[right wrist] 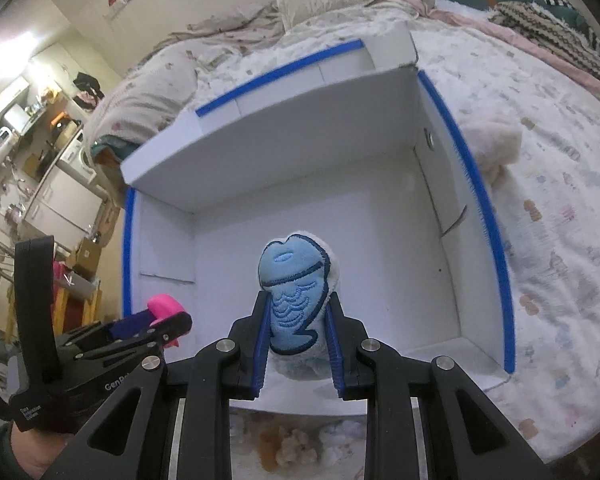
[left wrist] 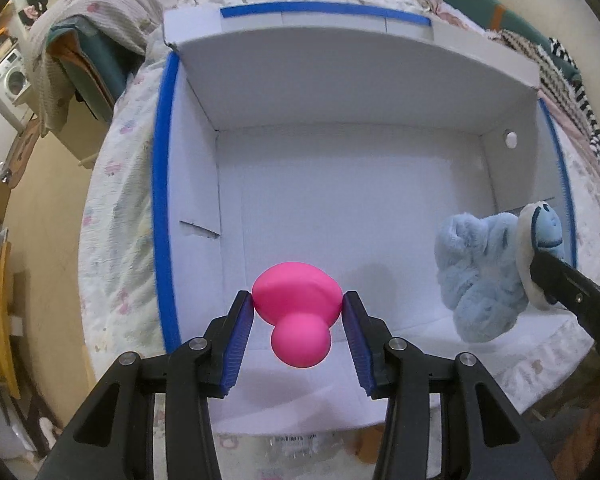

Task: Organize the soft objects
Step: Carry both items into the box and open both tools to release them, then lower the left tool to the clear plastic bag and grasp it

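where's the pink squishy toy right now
The pink squishy toy is pinched in the left claw, held over the white box's near-left area, left of the blue plush.

light: bright, even indoor | glare: upper-left right-wrist view | edges: fisheye-warped, dark corners

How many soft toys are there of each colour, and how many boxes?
Pink: 1, the pink squishy toy in the left gripper
Blue: 1, the blue plush toy in the right gripper
Cream: 1, the cream plush beside the box
White box: 1
Total: 3 toys, 1 box
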The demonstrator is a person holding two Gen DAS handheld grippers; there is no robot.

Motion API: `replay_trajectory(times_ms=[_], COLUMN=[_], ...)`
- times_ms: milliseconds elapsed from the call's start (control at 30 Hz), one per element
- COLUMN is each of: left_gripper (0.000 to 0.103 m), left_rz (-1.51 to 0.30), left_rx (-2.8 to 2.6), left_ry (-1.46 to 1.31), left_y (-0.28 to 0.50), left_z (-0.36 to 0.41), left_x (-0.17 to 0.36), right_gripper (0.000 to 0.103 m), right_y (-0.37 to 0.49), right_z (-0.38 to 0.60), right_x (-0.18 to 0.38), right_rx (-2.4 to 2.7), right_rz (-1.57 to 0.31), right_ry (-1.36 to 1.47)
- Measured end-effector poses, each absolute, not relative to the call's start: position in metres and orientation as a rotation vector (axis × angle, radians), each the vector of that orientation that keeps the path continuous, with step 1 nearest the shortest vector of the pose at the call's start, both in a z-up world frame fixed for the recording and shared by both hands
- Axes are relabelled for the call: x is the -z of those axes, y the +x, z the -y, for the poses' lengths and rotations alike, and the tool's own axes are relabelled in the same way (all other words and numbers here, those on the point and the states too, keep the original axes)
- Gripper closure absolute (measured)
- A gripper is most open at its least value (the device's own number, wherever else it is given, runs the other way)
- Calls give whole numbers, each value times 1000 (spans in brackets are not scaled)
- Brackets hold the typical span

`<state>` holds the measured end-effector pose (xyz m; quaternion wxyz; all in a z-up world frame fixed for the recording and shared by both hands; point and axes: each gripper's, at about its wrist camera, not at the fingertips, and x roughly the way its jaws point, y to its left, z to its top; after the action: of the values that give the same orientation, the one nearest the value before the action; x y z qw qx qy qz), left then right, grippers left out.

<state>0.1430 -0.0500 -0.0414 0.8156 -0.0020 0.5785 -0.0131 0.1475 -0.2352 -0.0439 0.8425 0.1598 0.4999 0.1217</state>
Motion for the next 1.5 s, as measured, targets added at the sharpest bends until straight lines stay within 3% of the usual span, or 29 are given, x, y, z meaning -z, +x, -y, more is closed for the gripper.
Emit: replay_trajectory(times_ms=[600, 733, 833, 1133, 1500], left_gripper=[61, 61, 59, 37, 36], left_rz=[-1292, -1296, -1297, -1295, -1241], left_rx=[-2, -4, 3, 34, -4], left_ry=[48, 45, 49, 19, -61], left_y=[162, 162, 162, 157, 138], left_z=[67, 68, 69, 74, 45], left_x=[79, 81, 82, 74, 45], right_gripper=[74, 66, 29, 24, 23], right_y=[166, 164, 162, 148, 130], right_z=[233, 235, 237, 238, 239], right_x=[86, 86, 82, 73, 65], right_rx=[-225, -213, -208, -205, -202], right_rz=[-1142, -1138, -1119, -1086, -1083], right_ry=[335, 342, 349, 348, 356])
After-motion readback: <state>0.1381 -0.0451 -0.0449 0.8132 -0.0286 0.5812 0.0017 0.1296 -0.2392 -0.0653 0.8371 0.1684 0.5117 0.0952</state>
